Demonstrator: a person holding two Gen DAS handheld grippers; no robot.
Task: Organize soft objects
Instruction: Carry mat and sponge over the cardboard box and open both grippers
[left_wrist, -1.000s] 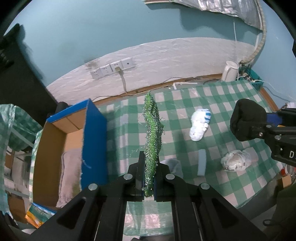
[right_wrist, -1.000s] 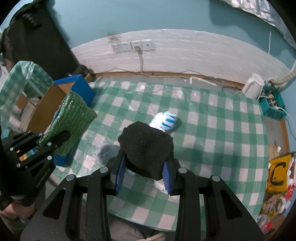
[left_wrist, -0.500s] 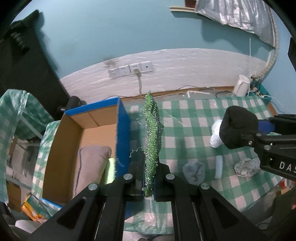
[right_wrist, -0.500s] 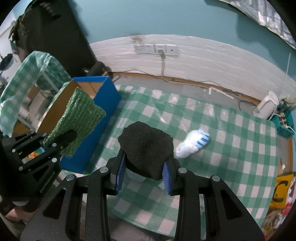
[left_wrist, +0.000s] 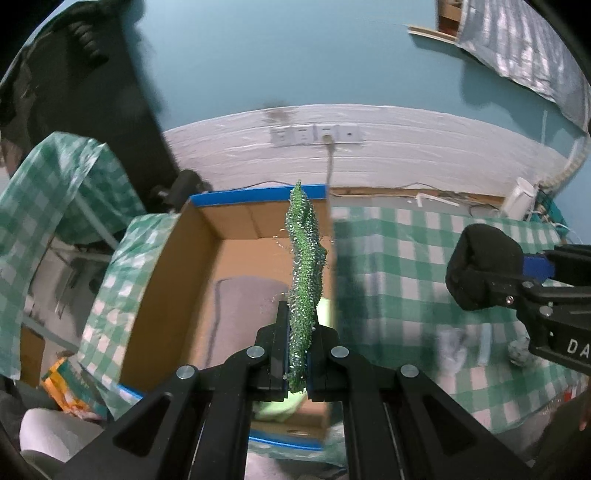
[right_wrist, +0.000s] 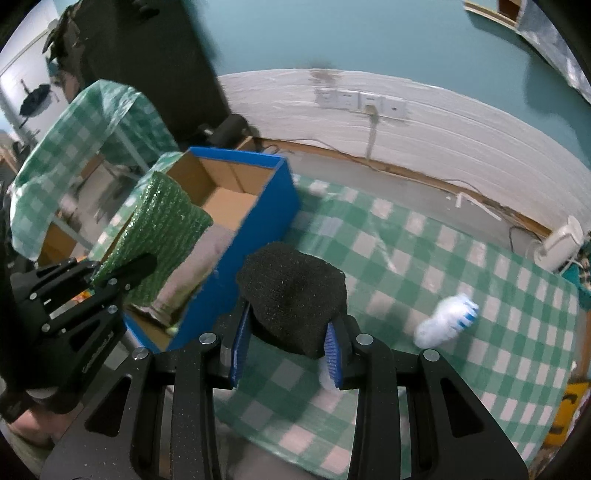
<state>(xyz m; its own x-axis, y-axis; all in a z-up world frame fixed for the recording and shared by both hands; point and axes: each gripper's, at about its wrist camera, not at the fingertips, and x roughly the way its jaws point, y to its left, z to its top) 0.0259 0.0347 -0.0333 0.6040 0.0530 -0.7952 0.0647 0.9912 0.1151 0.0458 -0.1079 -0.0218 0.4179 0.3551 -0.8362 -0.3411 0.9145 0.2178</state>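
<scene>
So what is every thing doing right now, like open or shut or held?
left gripper: shut on the green scrubber.
green scrubber: held upright over the box.
right gripper: shut on the black sponge.
black sponge: held above the table.
blue box: open, no lid on it.
grey cushion: lying inside the box.
white and blue sock: lying loose on the checked tablecloth.

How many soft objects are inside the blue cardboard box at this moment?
2 visible. A grey cushion lies on the floor of the blue cardboard box, and a pale green soft item lies beside it, partly behind the left tongs. More may be hidden.
</scene>
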